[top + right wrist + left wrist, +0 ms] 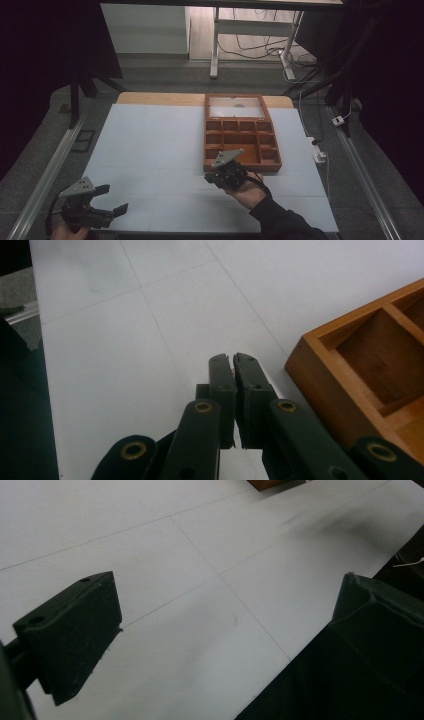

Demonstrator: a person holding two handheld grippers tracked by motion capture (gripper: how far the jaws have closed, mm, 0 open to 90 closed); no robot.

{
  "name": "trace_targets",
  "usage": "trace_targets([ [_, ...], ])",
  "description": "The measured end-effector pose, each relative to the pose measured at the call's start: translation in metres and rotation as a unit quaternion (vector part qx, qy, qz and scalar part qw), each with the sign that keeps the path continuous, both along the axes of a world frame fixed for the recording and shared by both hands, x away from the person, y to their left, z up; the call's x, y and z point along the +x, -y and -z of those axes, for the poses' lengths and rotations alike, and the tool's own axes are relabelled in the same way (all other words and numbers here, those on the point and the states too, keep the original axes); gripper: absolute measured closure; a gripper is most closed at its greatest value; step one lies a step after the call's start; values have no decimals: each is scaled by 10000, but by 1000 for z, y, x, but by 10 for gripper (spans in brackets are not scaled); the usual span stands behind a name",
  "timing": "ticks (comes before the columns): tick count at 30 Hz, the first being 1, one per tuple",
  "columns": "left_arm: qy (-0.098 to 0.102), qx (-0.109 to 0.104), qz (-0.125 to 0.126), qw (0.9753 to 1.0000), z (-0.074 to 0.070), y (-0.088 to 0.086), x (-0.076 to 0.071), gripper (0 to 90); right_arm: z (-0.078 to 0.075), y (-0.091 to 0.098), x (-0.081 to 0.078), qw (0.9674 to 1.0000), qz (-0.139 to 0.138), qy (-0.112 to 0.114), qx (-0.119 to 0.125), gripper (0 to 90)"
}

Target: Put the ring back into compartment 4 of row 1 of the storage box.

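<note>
In the high view, the right gripper (216, 176) covers part of the wooden compartment tray's (242, 131) near rim, and the small pale thing under the tray's clear lid (239, 105) is too small to identify. The left hand (64, 231) is cut off by the bottom edge. In the left gripper view only a corner of the tray (267, 484) shows at the top edge. In the right gripper view the tray (350, 375) runs off the right edge.
</note>
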State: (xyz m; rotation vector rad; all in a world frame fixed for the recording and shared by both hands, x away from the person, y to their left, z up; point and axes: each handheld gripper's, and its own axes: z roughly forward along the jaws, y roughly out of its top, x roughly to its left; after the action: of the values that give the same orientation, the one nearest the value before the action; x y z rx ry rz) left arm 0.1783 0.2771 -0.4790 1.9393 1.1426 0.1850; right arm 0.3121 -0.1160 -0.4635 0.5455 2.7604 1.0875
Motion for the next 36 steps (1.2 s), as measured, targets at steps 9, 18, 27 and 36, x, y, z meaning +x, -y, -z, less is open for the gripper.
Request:
trace_targets([
  [9,-16,-5,11,10000,0,0,0,0,-10,12,8,9995,249,99,157,876],
  [18,-27,-6,11,10000,0,0,1,0,-15,30,21,9969,684,206,315,876],
  [27,-29,-13,3,10000,0,0,1,0,-16,47,35,9936,1048,249,349,876],
  [36,-35,-11,-34,10000,0,0,0,0,-18,60,45,9900,1320,293,391,876],
])
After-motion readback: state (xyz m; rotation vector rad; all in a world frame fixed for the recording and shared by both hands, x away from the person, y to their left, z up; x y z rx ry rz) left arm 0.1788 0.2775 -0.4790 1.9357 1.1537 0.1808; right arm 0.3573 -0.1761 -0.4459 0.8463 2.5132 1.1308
